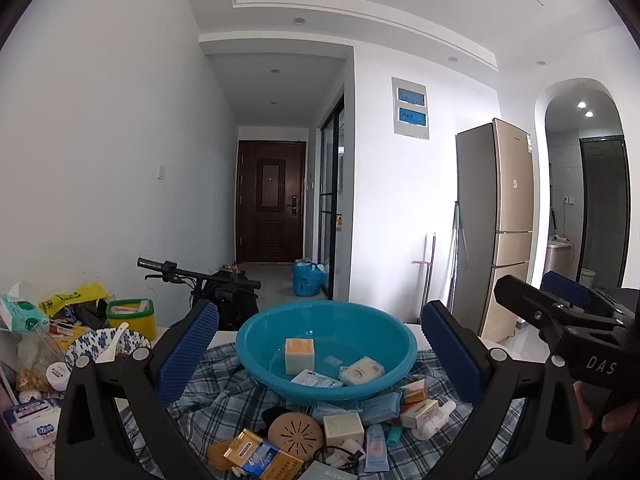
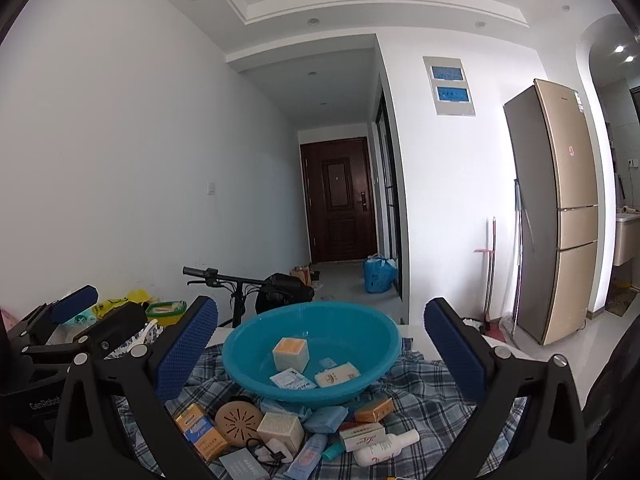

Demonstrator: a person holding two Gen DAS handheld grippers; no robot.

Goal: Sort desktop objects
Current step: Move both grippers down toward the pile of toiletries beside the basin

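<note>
I see a round teal plastic basin [image 1: 326, 350] sitting on a blue plaid cloth [image 1: 224, 392] over the bench. Inside it lie a cream cube box with an orange top [image 1: 299, 356], a flat cream soap box [image 1: 362, 370] and a small white sachet [image 1: 316, 379]. Small boxes and tubes [image 2: 280, 434] are scattered just in front. My left hand-held gripper [image 1: 320, 348] and right hand-held gripper [image 2: 320, 350] both hover level before the basin, blue pads wide apart, holding nothing.
</note>
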